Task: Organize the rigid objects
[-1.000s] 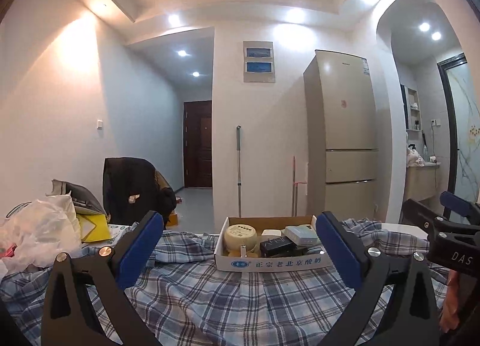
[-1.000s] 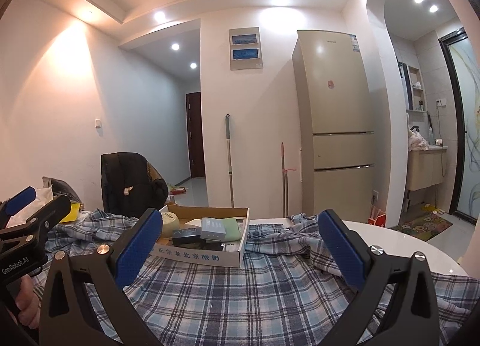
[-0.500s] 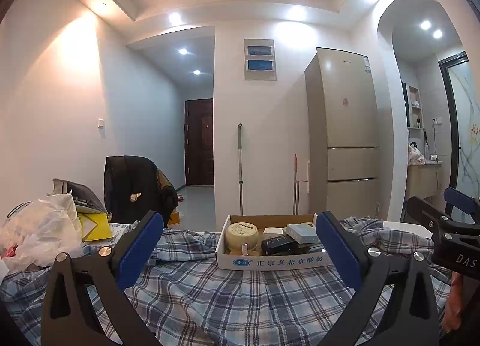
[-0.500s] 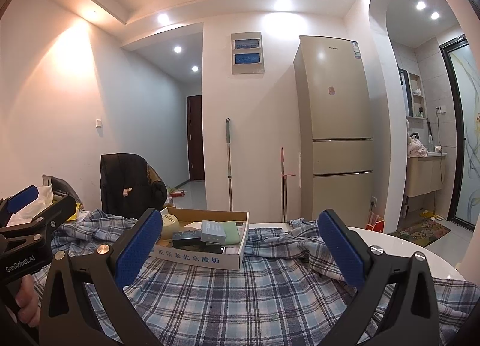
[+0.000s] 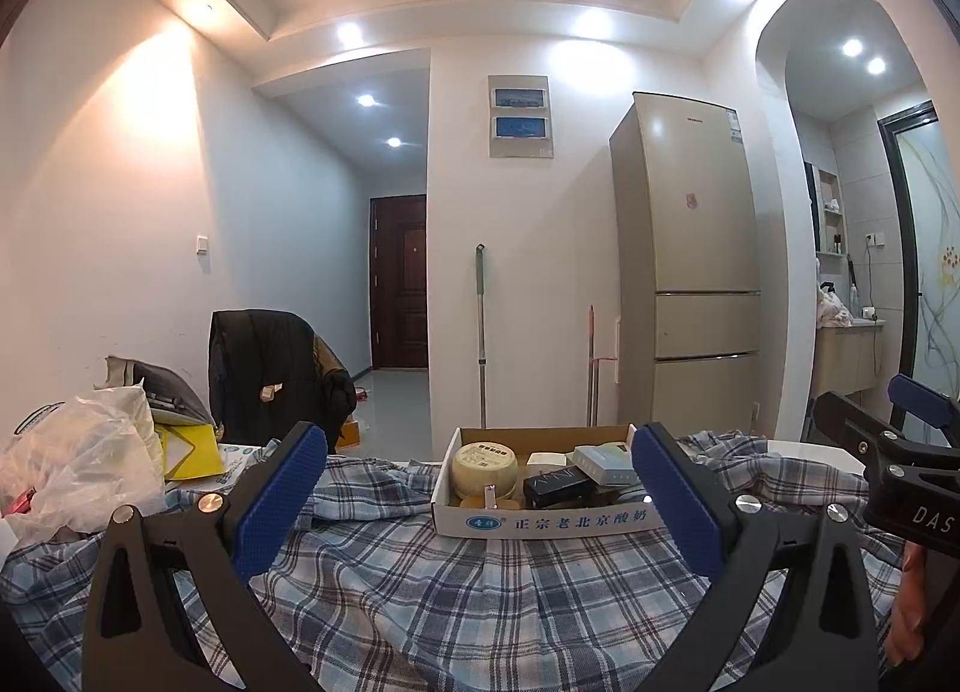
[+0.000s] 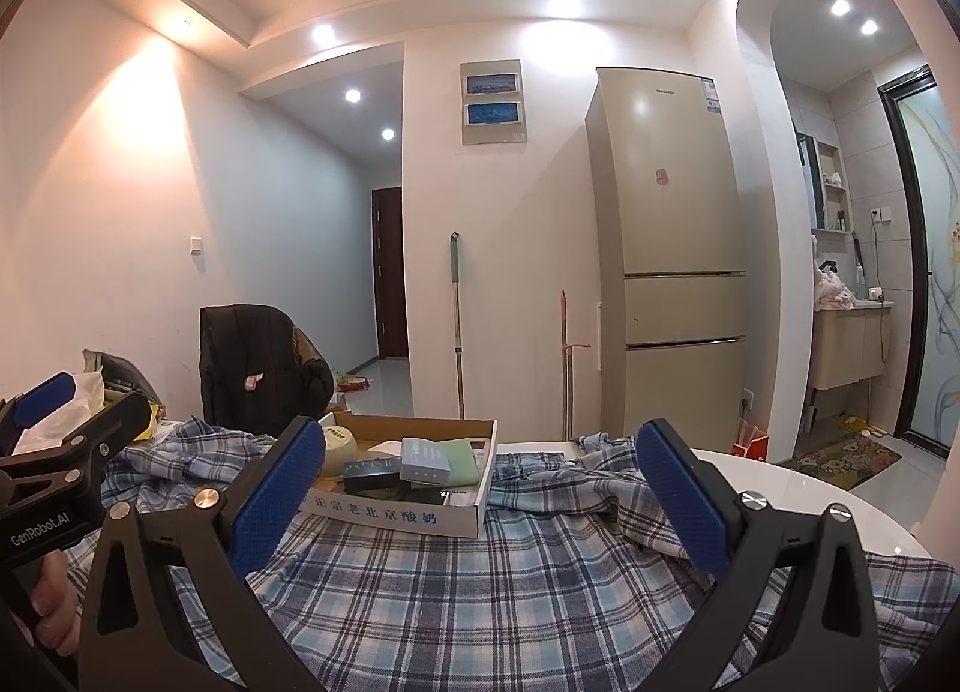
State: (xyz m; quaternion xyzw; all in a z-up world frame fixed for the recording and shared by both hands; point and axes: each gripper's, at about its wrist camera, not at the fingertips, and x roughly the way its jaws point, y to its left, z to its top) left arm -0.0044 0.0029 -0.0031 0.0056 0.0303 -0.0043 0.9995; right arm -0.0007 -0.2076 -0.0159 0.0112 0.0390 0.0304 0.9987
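Observation:
A shallow cardboard box point(image 5: 543, 521) point(image 6: 396, 515) with blue lettering sits on the plaid cloth. It holds a round cream tin point(image 5: 483, 463), a black flat box point(image 5: 558, 483) point(image 6: 372, 473), a grey-blue box point(image 5: 603, 463) point(image 6: 425, 459) and a green item point(image 6: 465, 459). My left gripper point(image 5: 477, 497) is open and empty, held just short of the box. My right gripper point(image 6: 480, 497) is also open and empty, with the box ahead and to its left. Each gripper appears at the edge of the other's view.
A blue plaid cloth point(image 5: 468, 602) covers a white round table point(image 6: 798, 488). Plastic bags point(image 5: 78, 464) and a yellow item point(image 5: 189, 452) lie at the left. A chair with a black jacket point(image 5: 270, 368) stands behind. A fridge point(image 6: 666, 248) and mops point(image 6: 457, 320) stand by the far wall.
Both views have tilted slightly upward, so the box sits a little lower in each frame. Both grippers stay open and empty.

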